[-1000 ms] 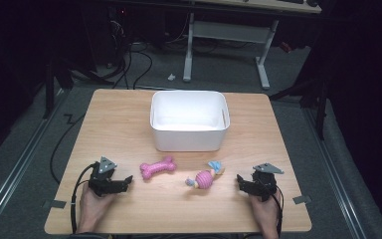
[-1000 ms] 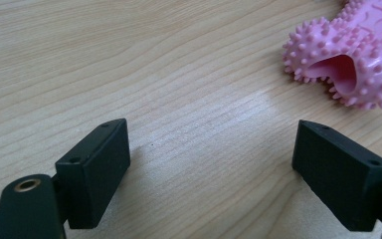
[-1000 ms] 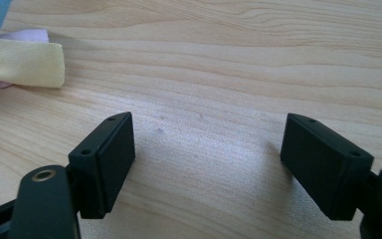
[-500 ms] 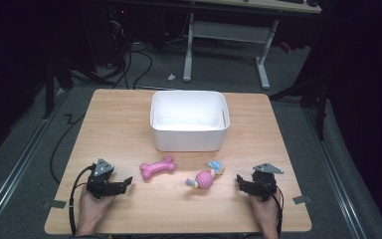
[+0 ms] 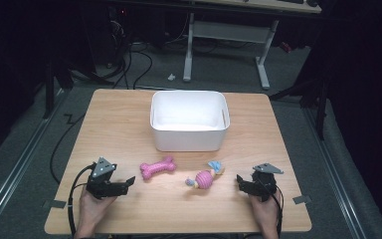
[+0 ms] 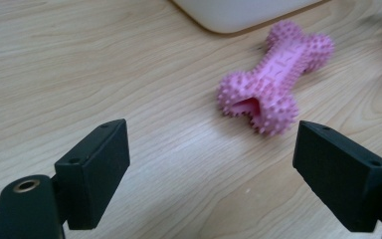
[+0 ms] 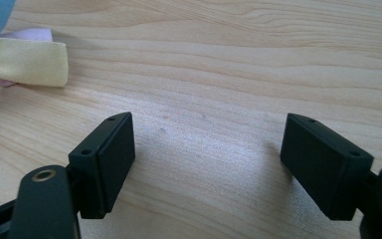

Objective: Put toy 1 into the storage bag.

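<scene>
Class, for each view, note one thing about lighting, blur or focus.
High view: table lit, surroundings dark. Left gripper view: pink bone slightly soft, bin edge bright. Right gripper view: wood grain sharp, cloth toy at the corner blurred.

A light wooden counter (image 5: 119, 124) with rounded corners carries three things. A white rectangular bin (image 5: 189, 121) stands at its middle, toward the far edge. Nearer than the bin and slightly to its left lies a pink spiked bone toy (image 5: 157, 168). Just right of the bone, also nearer than the bin, lies a pink ball toy with blue and yellow cloth ends (image 5: 205, 176).
</scene>
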Demonstrator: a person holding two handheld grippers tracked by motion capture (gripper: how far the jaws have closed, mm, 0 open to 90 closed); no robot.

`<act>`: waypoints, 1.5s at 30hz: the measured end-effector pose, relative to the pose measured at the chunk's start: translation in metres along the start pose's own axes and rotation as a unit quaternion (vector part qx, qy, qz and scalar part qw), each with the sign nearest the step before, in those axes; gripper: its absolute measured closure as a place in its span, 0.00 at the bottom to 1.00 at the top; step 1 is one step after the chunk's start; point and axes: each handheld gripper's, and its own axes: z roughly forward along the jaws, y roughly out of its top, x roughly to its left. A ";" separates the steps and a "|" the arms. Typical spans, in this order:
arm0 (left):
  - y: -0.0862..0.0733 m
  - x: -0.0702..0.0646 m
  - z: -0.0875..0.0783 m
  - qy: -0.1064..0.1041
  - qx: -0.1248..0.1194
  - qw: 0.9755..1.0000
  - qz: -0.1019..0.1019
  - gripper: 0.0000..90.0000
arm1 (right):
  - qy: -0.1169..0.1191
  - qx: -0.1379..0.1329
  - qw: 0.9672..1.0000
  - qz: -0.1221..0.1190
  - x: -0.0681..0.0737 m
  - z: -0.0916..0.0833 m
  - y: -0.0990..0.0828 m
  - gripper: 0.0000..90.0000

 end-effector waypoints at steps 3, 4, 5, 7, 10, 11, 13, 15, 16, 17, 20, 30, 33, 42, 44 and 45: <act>0.007 -0.003 0.003 -0.009 0.001 1.000 0.006 0.17 | 0.000 0.000 1.000 0.000 0.000 0.000 0.000 0.24; 0.007 -0.003 0.003 -0.009 0.001 1.000 0.006 0.17 | 0.000 0.000 1.000 0.000 0.000 0.000 0.000 0.24; 0.012 -0.007 0.005 -0.007 0.002 1.000 0.016 0.17 | 0.000 0.000 1.000 0.000 0.000 0.000 0.000 0.24; 0.017 -0.012 0.009 -0.013 0.007 1.000 0.027 0.17 | 0.001 0.000 1.000 -0.002 0.000 0.000 0.000 0.24; 0.023 -0.016 0.013 -0.016 0.016 0.999 0.042 0.17 | 0.002 -0.001 1.000 -0.004 0.000 0.000 0.000 0.24; 0.028 -0.020 0.019 -0.020 0.024 0.998 0.051 0.17 | 0.002 0.000 1.000 -0.003 0.000 0.000 0.000 0.24; 0.034 -0.022 0.024 -0.024 0.030 0.997 0.061 0.17 | 0.002 0.000 1.000 -0.003 0.000 0.000 0.000 0.24; 0.038 -0.025 0.030 -0.027 0.033 0.997 0.068 0.18 | 0.003 -0.001 1.000 -0.003 0.000 0.000 0.000 0.24; 0.041 -0.027 0.032 -0.027 0.034 0.996 0.074 0.18 | 0.004 -0.001 1.000 -0.004 0.000 0.000 0.000 0.24; 0.043 -0.028 0.035 -0.029 0.037 0.996 0.079 0.19 | 0.004 -0.001 1.000 -0.005 0.000 0.000 0.000 0.25; 0.050 -0.032 0.042 -0.031 0.045 0.994 0.091 0.21 | 0.005 -0.001 1.000 -0.005 0.001 0.000 0.000 0.25; 0.061 -0.035 0.061 -0.044 0.063 0.991 0.106 0.26 | 0.006 0.000 1.000 -0.005 0.001 0.000 0.000 0.25; 0.062 -0.036 0.068 -0.045 0.073 0.990 0.114 0.27 | 0.006 0.000 1.000 -0.005 0.001 0.000 0.000 0.25; 0.061 -0.041 0.083 -0.051 0.089 0.986 0.133 0.34 | 0.006 -0.001 1.000 -0.005 0.001 0.000 0.000 0.25; 0.061 -0.041 0.084 -0.053 0.090 0.986 0.131 0.35 | 0.006 -0.001 1.000 -0.006 0.001 0.000 0.000 0.25; 0.060 -0.041 0.087 -0.052 0.092 0.985 0.134 0.35 | 0.006 -0.001 1.000 -0.006 0.001 0.000 0.000 0.25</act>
